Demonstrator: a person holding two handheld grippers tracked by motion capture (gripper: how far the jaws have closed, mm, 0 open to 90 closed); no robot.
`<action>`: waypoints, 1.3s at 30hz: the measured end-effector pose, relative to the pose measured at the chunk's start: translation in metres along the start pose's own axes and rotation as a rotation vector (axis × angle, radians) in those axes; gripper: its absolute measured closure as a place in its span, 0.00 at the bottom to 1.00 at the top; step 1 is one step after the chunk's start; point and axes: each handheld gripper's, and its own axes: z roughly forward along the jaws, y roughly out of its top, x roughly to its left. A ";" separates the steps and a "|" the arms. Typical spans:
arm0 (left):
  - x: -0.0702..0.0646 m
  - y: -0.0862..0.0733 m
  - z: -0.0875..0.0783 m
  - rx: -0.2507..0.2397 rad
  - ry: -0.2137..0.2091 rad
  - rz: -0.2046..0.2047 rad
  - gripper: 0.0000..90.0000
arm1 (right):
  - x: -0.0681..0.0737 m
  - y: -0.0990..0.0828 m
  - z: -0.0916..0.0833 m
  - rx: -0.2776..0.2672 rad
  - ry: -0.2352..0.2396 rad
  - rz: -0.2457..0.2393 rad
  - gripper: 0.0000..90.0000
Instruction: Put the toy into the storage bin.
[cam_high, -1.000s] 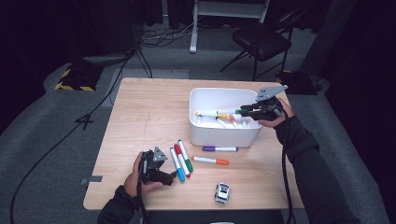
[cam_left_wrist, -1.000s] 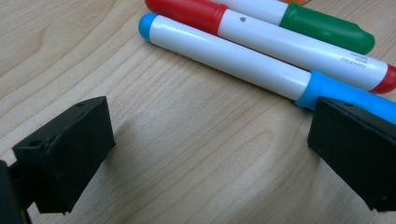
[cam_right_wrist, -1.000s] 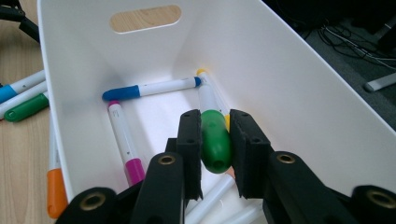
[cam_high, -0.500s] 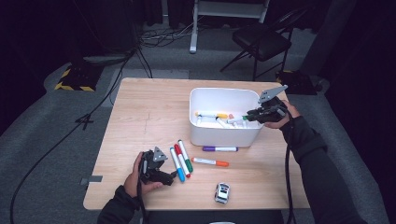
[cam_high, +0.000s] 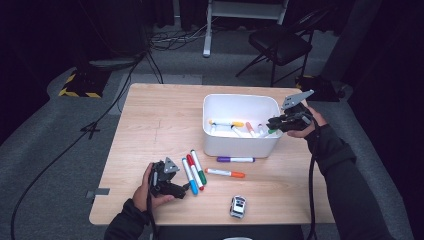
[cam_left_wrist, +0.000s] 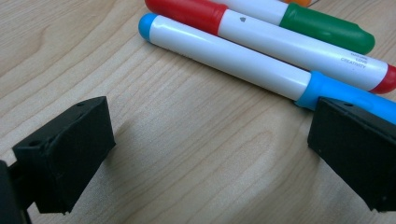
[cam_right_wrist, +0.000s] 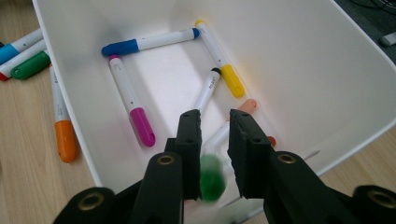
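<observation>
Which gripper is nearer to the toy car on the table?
Left. The left gripper lies on the table just left of the toy car, with open jaws by the blue marker. The right gripper hangs over the white bin, farther away.

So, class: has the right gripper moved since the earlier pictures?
Yes. The right gripper has drawn back rightward, from over the white bin to its right rim.

A green-capped marker (cam_right_wrist: 211, 176) with a white barrel sits between the jaws of the right gripper (cam_right_wrist: 215, 128), over the right end of the white bin (cam_high: 240, 145); it is blurred, so its exact tilt is hard to tell. In the high view its green cap (cam_high: 271, 132) shows just inside the bin's right wall, above the markers lying on the bin floor.
</observation>
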 end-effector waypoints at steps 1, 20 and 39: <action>0.000 0.000 0.000 0.000 0.000 0.000 0.01 | 0.001 0.000 -0.001 -0.006 -0.006 -0.001 0.83; 0.000 0.000 0.000 0.000 0.000 0.000 0.01 | 0.040 -0.020 -0.045 -0.316 -0.026 -0.001 0.61; 0.000 0.000 0.000 0.001 0.000 0.001 0.01 | 0.110 -0.070 0.018 -0.322 0.093 -0.100 0.56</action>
